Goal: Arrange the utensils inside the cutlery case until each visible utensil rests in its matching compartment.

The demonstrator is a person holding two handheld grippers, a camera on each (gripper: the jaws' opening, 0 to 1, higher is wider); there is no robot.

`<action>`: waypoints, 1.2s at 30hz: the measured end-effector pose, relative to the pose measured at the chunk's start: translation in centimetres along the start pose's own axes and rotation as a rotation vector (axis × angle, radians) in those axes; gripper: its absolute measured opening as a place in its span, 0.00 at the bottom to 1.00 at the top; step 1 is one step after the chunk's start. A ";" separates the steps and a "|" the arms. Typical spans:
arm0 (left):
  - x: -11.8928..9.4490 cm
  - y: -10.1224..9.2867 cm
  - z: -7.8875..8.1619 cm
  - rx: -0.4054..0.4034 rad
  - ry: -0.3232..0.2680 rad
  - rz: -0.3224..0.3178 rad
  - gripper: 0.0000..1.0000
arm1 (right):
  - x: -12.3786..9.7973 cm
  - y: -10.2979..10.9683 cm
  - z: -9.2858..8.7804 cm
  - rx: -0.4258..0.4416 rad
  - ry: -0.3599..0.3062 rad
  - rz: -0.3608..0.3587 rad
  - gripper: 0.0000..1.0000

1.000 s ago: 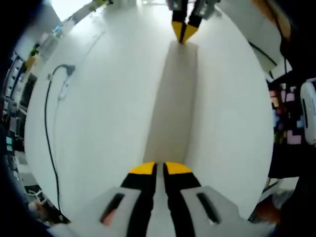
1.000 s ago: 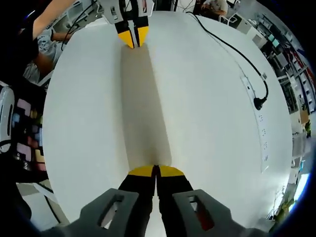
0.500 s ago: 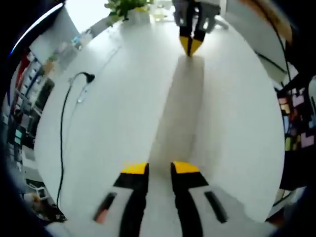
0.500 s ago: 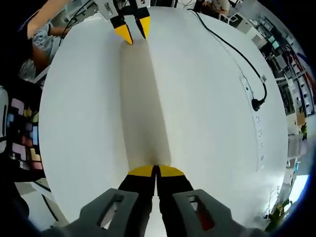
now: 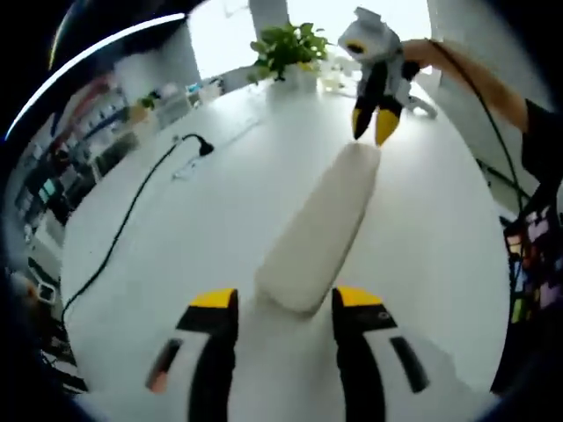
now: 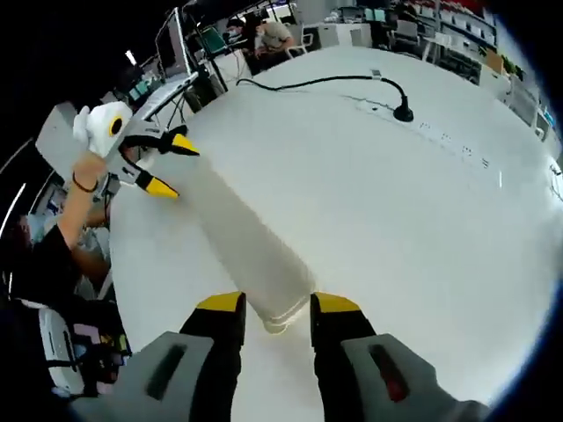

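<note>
Long cream-white cutlery case (image 5: 320, 230) lies closed on the white round table (image 5: 193, 229); its long axis runs from one gripper to the other; in the left gripper view the near rounded end sits between the tips of the left gripper (image 5: 274, 301), low in the frame, and the far end points up-right toward the right gripper (image 5: 370, 128); left jaws stand well apart, either side of the case end, not touching it as far as can be told; right gripper's yellow tips are spread too, just off the far end of the case, a hand (image 5: 420, 54) holding it from behind; in the right gripper view the case (image 6: 236, 234) runs from bottom centre diagonally up-left; its near end sits in the gap of the right gripper (image 6: 274, 307), jaws parted, contact not clear; far end points at the left gripper (image 6: 165, 163), whose yellow tips are apart, one above and one below the case end; person's hand (image 6: 91, 168) with a wrist band holds that gripper; case lies flat on the table, no utensils seen, lid shut; black cable (image 5: 132, 207) with a plug lies on the table well apart from the case, beside a white power strip (image 6: 457, 149); potted green plant (image 5: 287, 48) stands at the far table edge; desks and seated people in the background, blurred.
</note>
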State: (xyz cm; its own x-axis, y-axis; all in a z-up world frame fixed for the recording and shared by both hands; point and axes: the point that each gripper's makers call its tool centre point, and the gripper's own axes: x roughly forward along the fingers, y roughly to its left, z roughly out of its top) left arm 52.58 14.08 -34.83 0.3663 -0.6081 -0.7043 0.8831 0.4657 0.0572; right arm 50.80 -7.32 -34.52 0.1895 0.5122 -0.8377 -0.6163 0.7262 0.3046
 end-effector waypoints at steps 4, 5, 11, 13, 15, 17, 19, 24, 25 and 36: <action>1.1 0.0 -0.7 -0.074 -0.016 0.021 0.45 | -0.1 -0.4 -1.6 0.025 0.055 -0.021 0.47; 1.3 -0.1 -0.7 -0.079 -0.033 0.024 0.45 | -0.1 -0.4 -1.7 0.033 0.055 -0.021 0.46; 1.6 -1.0 -1.2 -0.122 -0.072 0.019 0.48 | 0.7 0.4 -2.2 0.146 0.067 0.022 0.40; 1.6 -1.4 -1.1 -0.136 -0.096 0.018 0.50 | 1.0 0.7 -1.9 0.171 0.052 0.041 0.40; 1.6 -1.5 -1.1 -0.137 -0.109 0.020 0.52 | 1.5 0.7 -1.9 0.186 0.054 0.050 0.40; 1.7 -1.6 -1.0 -0.133 -0.120 0.034 0.53 | 1.9 0.4 -1.9 0.206 0.069 0.063 0.38; 1.8 -1.7 -0.9 -0.134 -0.129 0.042 0.55 | 2.1 0.7 -1.9 0.216 0.069 0.075 0.36; 2.2 -1.8 -0.8 -0.158 -0.156 0.054 0.58 | 2.3 0.6 -1.0 0.212 0.070 0.102 0.35; 2.3 -2.0 -0.8 -0.156 -0.157 0.056 0.58 | 2.4 0.7 -0.8 0.212 0.072 0.107 0.34; 3.0 -2.6 -0.6 -0.142 -0.137 0.085 0.66 | 2.9 1.2 -1.9 0.207 0.137 0.113 0.33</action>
State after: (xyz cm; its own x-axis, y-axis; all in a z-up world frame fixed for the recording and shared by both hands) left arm 51.27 11.40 -37.50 0.4826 -0.6401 -0.5978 0.8008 0.5989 0.0053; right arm 49.19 -5.87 -37.43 0.0145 0.5388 -0.8423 -0.4553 0.7536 0.4742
